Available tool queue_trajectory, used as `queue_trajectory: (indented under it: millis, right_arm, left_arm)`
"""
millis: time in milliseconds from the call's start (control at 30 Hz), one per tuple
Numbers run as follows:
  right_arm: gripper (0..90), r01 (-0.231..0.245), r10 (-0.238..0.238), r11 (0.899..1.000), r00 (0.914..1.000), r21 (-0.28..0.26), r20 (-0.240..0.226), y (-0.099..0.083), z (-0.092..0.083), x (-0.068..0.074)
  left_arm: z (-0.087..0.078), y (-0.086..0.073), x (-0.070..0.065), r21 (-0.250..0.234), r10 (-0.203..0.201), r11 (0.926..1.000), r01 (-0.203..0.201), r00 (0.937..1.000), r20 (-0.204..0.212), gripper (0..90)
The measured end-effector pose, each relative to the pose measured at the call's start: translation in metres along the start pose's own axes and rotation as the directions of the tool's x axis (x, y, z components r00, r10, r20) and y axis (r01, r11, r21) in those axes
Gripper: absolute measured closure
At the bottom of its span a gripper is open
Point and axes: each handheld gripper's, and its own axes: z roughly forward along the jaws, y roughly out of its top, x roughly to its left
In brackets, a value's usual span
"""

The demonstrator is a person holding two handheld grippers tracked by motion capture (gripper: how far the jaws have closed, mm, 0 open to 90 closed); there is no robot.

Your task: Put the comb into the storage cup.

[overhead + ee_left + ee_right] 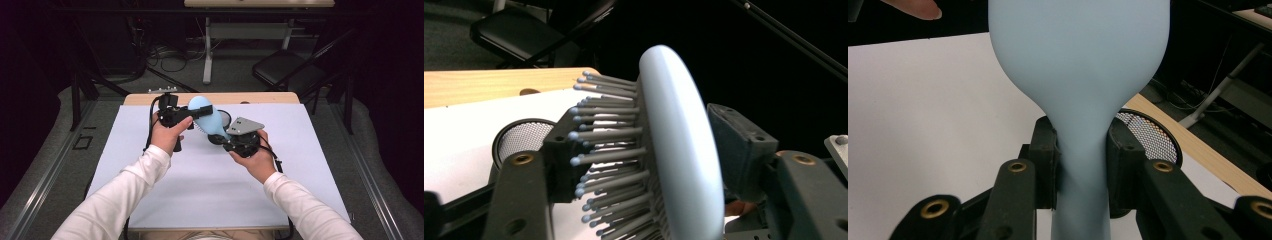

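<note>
- The pale blue hairbrush [207, 118] is held up over the far middle of the desk [210, 190], clear of its surface.
- The right claw [1081, 165] is clamped on the brush's narrow handle.
- The left claw [644, 165] straddles the brush head: one pad sits among the bristles [609, 150], the other against the smooth back; whether both press I cannot tell.
- A round mesh strainer [1148, 132] lies on the desk just behind the brush, near the far wooden edge.
- The white sheet is bare towards the person, leaving wide room there.
- A chair [287, 70] stands well beyond the desk.
- The left claw's view shows the bristles; the right claw's view shows the smooth back.
</note>
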Motion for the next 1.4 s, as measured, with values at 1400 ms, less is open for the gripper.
queue_trajectory:
  millis: [1400]
  right_arm:
    - [69.7,0.012,-0.012,1.000,0.9999,0.008,0.005,-0.0037,0.0024,0.0023]
  left_arm:
    - [0.0001,-0.0028,0.0034,0.033,-0.079,0.9963,0.079,0.9965,0.027,46.3]
